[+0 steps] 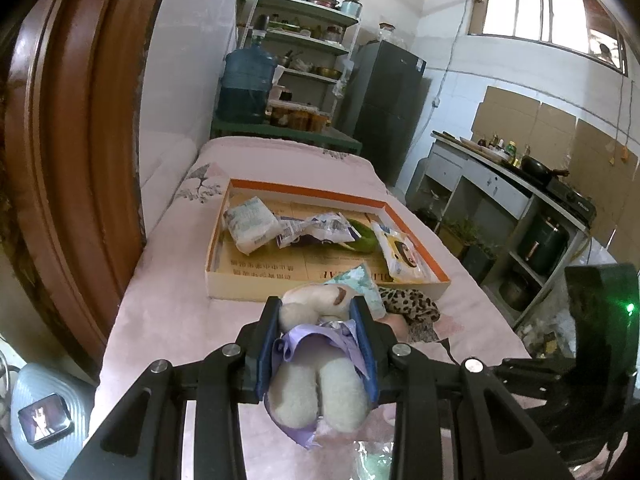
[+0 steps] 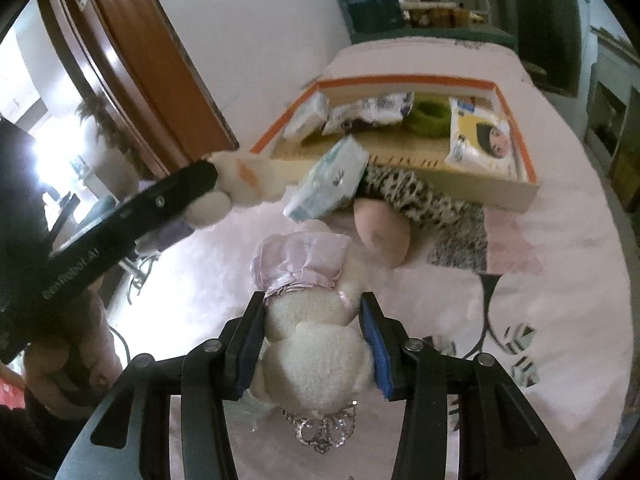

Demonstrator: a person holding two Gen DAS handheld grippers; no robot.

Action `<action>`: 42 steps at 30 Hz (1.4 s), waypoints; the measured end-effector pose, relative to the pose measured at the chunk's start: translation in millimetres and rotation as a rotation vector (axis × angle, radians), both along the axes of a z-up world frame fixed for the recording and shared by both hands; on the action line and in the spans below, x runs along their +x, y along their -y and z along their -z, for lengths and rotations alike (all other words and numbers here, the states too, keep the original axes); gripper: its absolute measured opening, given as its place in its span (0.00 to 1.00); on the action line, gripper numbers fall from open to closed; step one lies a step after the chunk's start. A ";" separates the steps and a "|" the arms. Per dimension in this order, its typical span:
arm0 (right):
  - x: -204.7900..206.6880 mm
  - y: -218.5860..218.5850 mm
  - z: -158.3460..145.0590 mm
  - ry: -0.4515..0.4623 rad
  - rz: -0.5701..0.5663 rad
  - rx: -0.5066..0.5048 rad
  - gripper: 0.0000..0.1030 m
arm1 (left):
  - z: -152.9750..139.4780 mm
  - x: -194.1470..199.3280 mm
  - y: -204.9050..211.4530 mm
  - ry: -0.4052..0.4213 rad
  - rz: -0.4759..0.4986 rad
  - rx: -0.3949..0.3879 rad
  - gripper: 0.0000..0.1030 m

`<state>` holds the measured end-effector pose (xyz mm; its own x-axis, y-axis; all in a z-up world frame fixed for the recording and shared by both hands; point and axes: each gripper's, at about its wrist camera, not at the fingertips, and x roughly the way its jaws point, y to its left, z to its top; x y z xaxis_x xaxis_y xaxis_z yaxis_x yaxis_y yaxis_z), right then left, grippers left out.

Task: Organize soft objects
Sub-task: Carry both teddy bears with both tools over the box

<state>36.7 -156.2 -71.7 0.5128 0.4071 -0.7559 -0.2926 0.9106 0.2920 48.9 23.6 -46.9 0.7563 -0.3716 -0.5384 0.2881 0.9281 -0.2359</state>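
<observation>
Plush toys, purple-dressed and pink-dressed, are clamped in left and right jaws; placement best kept inside box, gently released.

leopard-print cloth, orange-rimmed box

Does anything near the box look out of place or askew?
Yes. A tissue pack leans tilted against the box's front wall instead of lying inside, and a leopard-print cloth lies crumpled on the bed beside it.
</observation>
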 end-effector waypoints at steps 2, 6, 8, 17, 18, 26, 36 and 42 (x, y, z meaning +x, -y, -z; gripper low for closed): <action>-1.9 1.6 -7.1 0.023 0.004 -0.003 0.46 | -1.7 -0.4 -0.4 0.008 -0.006 -0.001 0.34; -4.6 4.7 -18.9 0.061 0.017 -0.008 0.46 | -7.0 -0.8 0.5 0.024 -0.012 0.000 0.34; -3.3 5.5 -23.0 0.074 0.022 -0.010 0.46 | -9.3 -0.7 0.6 0.032 -0.014 0.003 0.34; 3.1 16.3 -37.4 0.124 0.049 -0.013 0.46 | -19.5 6.3 5.6 0.051 -0.029 0.010 0.34; 5.3 18.0 -39.1 0.130 0.056 -0.014 0.46 | -20.6 8.3 6.1 0.051 -0.031 0.010 0.34; 20.6 23.1 -48.5 0.167 0.090 -0.020 0.46 | -30.1 24.4 10.7 0.056 -0.058 0.012 0.34; 43.0 29.0 -54.8 0.193 0.122 -0.018 0.46 | -38.4 45.3 18.1 0.061 -0.075 0.016 0.34; 56.5 31.4 -54.8 0.192 0.128 -0.009 0.46 | -40.6 52.0 21.9 0.058 -0.075 0.020 0.34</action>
<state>93.1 -187.6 -16.9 0.6945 0.3236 -0.6426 -0.2244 0.9460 0.2340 100.9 1.6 -6.4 0.8119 -0.3025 -0.4994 0.2306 0.9519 -0.2017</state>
